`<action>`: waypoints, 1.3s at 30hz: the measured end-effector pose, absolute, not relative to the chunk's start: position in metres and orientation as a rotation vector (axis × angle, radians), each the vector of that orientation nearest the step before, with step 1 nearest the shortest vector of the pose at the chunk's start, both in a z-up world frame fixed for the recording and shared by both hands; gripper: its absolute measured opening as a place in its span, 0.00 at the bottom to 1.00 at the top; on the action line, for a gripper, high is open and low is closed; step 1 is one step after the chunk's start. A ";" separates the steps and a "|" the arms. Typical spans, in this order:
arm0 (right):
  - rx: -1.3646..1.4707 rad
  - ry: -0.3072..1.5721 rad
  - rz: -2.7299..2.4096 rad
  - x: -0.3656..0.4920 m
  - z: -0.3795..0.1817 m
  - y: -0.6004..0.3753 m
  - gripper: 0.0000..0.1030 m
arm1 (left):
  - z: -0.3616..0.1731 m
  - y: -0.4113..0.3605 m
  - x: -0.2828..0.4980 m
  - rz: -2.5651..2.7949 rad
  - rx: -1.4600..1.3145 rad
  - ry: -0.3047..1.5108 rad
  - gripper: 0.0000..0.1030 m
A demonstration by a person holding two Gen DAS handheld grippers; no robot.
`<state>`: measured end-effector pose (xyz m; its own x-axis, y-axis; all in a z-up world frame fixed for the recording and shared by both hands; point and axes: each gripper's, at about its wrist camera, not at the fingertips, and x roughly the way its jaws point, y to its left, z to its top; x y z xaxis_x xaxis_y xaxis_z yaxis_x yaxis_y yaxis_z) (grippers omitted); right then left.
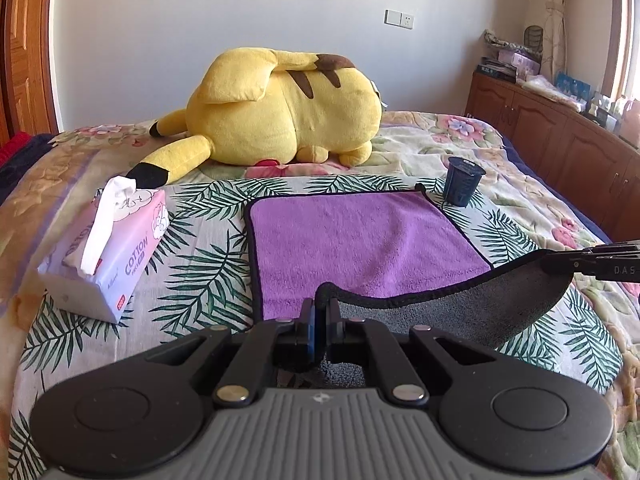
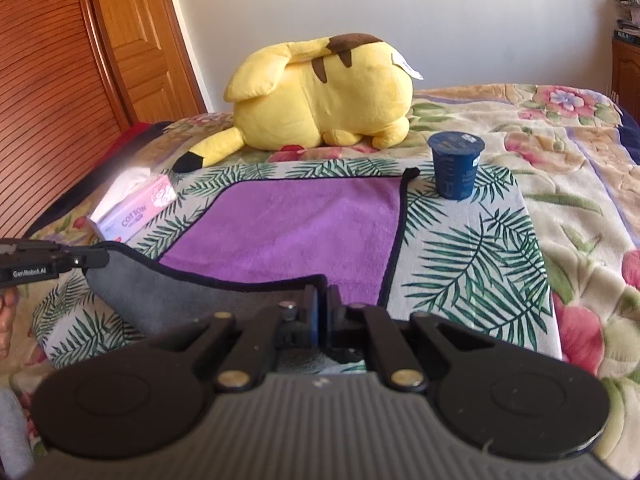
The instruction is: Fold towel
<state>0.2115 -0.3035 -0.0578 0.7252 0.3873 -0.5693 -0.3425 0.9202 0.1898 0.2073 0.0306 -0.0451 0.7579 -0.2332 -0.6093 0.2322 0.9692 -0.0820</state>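
Note:
A purple towel (image 1: pixel 360 240) with a dark hem and a grey underside lies on the bed; it shows too in the right wrist view, towel (image 2: pixel 288 232). Its near edge is lifted off the cover and the grey side sags between the two corners. My left gripper (image 1: pixel 321 304) is shut on the near left corner. My right gripper (image 2: pixel 322 296) is shut on the near right corner, and that right gripper (image 1: pixel 560 262) enters the left wrist view from the right. The left gripper (image 2: pixel 96 259) enters the right wrist view from the left.
A dark blue cup (image 1: pixel 460 182) stands by the towel's far right corner. A pink tissue pack (image 1: pixel 112 248) lies left of the towel. A big yellow plush toy (image 1: pixel 280 108) lies behind it. A wooden cabinet (image 1: pixel 560 136) runs along the right, wooden doors (image 2: pixel 80 80) on the left.

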 end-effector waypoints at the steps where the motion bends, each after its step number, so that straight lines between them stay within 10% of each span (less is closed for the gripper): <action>1: 0.069 0.640 0.404 0.212 -0.057 -0.303 0.05 | -0.044 0.031 0.209 -0.253 -0.010 0.667 0.00; 39: -0.058 0.537 0.376 0.241 -0.015 -0.293 0.04 | 0.004 0.032 0.245 -0.255 0.014 0.587 0.00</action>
<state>0.2407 -0.2928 -0.0147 0.7927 0.3348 -0.5095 -0.3649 0.9300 0.0433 0.2449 0.0316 0.0041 0.8021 -0.2337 -0.5496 0.2415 0.9686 -0.0594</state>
